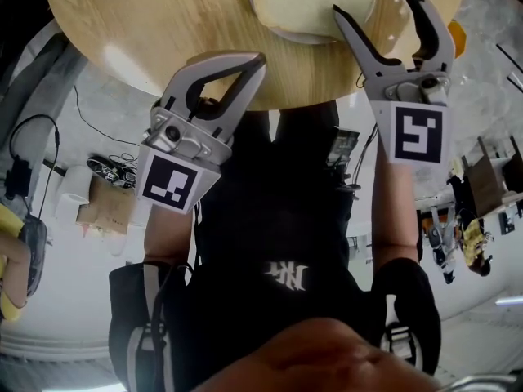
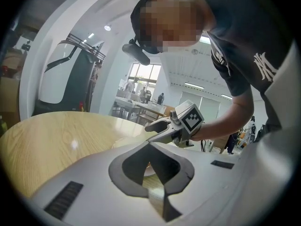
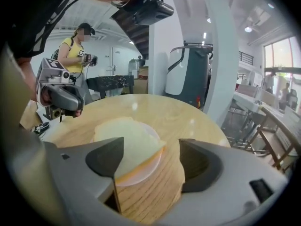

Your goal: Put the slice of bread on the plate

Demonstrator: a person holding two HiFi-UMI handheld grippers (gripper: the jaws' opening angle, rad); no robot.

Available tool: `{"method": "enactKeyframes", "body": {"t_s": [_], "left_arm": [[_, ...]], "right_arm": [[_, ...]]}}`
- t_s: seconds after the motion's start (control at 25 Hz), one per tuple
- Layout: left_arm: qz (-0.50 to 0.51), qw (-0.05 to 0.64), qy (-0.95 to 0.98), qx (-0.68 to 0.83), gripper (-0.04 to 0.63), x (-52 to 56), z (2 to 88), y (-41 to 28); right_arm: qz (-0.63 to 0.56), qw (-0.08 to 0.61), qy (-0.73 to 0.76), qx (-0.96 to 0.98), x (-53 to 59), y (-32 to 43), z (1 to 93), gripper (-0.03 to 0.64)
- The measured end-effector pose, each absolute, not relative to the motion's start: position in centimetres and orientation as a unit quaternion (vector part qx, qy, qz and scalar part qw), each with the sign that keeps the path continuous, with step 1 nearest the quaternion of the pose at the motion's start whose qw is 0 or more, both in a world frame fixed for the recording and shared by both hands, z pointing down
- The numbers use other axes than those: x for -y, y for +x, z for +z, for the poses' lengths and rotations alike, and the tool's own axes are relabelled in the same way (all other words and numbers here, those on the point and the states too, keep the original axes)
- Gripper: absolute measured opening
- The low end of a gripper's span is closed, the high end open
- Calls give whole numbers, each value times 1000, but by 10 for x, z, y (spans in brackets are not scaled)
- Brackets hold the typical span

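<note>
The right gripper view shows what the head view crops: the slice of bread (image 3: 126, 138) lies flat on the round plate (image 3: 146, 169), covering most of it. The right gripper (image 3: 150, 146) stands just short of it, jaws spread wide and empty. The left gripper (image 1: 258, 59), closed on nothing, hovers near the wooden table (image 1: 147, 23) edge, with bare tabletop beyond the plate.

Your left gripper (image 1: 255, 62) sits left of centre in the head view, jaws closed tip to tip and pointing toward the upper right, with your bare left forearm (image 1: 167, 227) running down behind it toward the lower left. Your right gripper (image 1: 374, 2) is at the upper right, jaws spread wide and aimed at the top edge, and your right forearm (image 1: 396, 207) drops straight below it. In the left gripper view, the right gripper shows right of centre, pointing left.
</note>
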State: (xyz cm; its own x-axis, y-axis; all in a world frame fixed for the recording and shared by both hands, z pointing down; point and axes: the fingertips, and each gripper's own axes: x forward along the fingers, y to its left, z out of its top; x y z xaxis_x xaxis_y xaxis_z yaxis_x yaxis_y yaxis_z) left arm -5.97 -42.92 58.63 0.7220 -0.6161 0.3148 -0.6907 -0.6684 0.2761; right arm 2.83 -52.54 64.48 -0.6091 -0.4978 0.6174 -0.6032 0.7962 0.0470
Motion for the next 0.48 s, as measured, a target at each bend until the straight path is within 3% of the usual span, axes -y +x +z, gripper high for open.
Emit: {"method": "enactKeyframes", "body": {"t_s": [0.16,0.28,0.36,0.48], "left_arm": [[86,176,911,362,3,420,581,-69],[72,186,908,369,3,416,566,-74],[59,178,910,370,3,412,544,-83],[36,100,929,355,2,436,505,-99]], "right_arm": [[85,282,307,905,518,20,633,377],[113,225,290,923,503,11,605,309],[109,203,279,932,487,0,575,198],[83,164,277,943,494,-11,527,46]]}}
